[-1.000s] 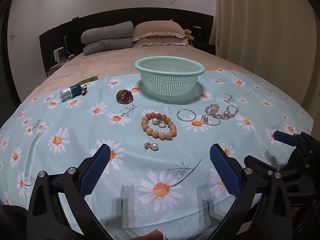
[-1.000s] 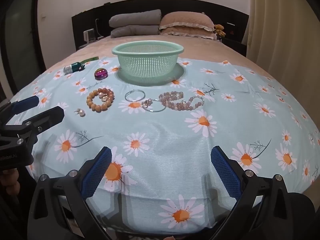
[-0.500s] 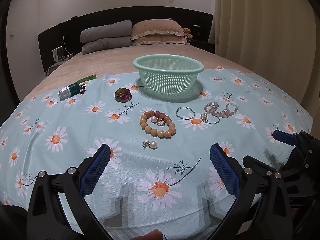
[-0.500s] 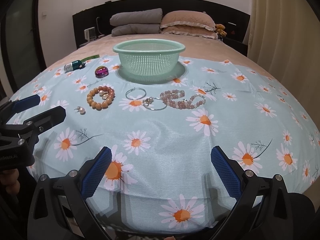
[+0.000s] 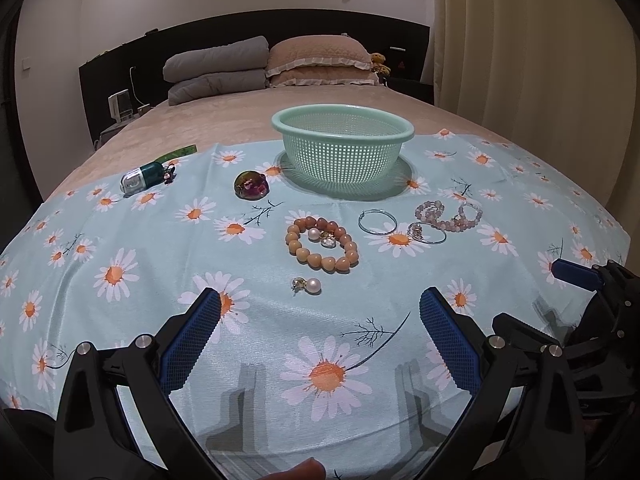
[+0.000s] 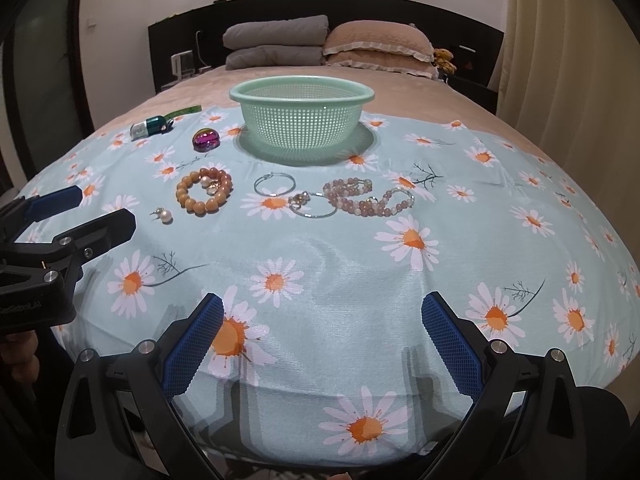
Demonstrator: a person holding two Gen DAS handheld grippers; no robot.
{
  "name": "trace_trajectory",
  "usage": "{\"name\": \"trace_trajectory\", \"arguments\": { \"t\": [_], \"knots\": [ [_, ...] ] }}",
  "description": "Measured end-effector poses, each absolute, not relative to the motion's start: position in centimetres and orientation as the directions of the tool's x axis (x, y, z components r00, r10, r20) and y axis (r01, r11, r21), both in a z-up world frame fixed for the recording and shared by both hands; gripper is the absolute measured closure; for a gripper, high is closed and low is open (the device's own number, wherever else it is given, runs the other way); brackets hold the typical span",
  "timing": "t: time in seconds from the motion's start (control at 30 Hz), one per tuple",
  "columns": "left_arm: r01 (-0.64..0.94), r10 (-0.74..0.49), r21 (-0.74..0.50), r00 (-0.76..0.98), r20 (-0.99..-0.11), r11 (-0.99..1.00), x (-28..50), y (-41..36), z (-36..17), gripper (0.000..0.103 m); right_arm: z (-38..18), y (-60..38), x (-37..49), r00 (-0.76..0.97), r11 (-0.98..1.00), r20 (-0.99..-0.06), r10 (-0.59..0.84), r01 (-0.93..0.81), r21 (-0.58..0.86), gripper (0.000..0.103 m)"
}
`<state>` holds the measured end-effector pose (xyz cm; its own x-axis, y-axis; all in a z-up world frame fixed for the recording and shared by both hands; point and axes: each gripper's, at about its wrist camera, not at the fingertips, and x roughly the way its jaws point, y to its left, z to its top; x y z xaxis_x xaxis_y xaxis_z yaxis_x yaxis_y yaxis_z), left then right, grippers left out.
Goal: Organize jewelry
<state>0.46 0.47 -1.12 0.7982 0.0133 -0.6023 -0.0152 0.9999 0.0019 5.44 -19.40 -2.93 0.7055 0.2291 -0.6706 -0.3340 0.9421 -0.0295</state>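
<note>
A mint green mesh basket (image 5: 344, 148) (image 6: 302, 114) stands on the daisy cloth. In front of it lie a brown bead bracelet (image 5: 322, 245) (image 6: 205, 190) with small earrings inside, a pearl earring (image 5: 307, 285) (image 6: 162, 215), two silver hoops (image 5: 378, 222) (image 6: 275, 184) and pink bead bracelets (image 5: 448, 216) (image 6: 366, 197). My left gripper (image 5: 320, 336) is open and empty, just short of the pearl earring. My right gripper (image 6: 322, 340) is open and empty, well short of the jewelry.
An iridescent round object (image 5: 251, 185) (image 6: 206, 139) and a teal-and-clear capsule case (image 5: 143, 178) (image 6: 150, 127) lie left of the basket. Pillows (image 5: 320, 62) and a dark headboard stand at the far end of the bed. A curtain (image 5: 520, 60) hangs at the right.
Both views have shifted slightly; the basket and jewelry sit a little higher in frame. Both grippers stay open. Nothing on the cloth has moved.
</note>
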Motion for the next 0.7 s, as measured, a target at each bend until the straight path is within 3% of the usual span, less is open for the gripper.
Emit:
{"name": "trace_trajectory", "arguments": {
  "t": [0.7],
  "knots": [
    [-0.028,0.027,0.008,0.788,-0.615,1.000,0.55,0.98,-1.29,0.006,-3.22,-18.86,5.12,0.693,0.930,-0.681,0.238,-0.365,-0.046,0.008]
  ]
}}
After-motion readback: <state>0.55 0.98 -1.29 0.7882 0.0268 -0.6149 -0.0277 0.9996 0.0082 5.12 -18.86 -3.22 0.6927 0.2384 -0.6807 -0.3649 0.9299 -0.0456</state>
